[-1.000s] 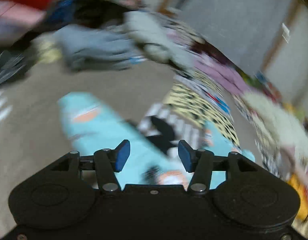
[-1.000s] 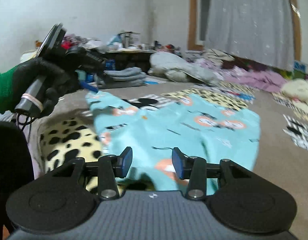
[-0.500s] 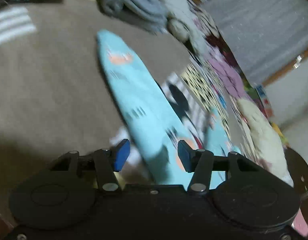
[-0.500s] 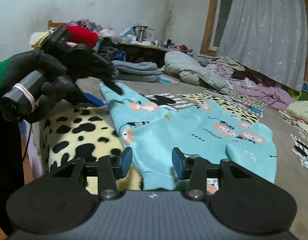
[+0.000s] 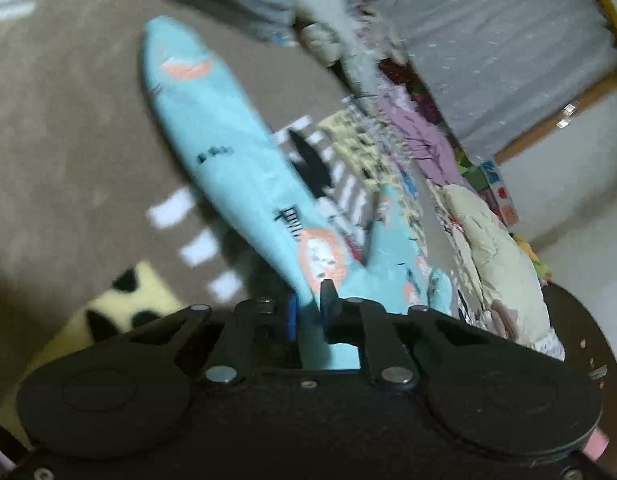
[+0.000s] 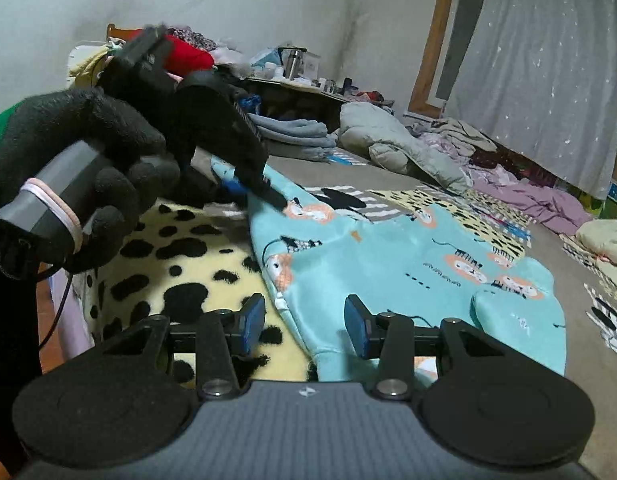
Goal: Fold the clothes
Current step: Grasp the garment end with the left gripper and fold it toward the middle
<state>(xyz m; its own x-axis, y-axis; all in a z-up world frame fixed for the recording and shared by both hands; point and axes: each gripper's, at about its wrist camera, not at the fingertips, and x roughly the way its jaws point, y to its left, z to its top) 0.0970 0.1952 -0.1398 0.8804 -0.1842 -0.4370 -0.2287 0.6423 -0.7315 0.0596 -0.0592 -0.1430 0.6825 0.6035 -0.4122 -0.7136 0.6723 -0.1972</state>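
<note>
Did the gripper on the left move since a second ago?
Yes. In the right wrist view the left gripper came down toward the yellow spotted blanket, and its fingers closed on the blue shirt.

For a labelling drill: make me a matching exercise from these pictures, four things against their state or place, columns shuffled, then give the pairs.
Column one:
1. left gripper
2. right gripper
3. turquoise garment
4. spotted yellow blanket

Column two:
A. jaws apart, poised at the garment's near hem
B. spread flat on the bed, printed with orange animal faces
C. jaws closed on the garment's fabric
D. lies to the left of the garment, partly under its edge

Pairs: 1-C, 2-A, 3-B, 4-D
</note>
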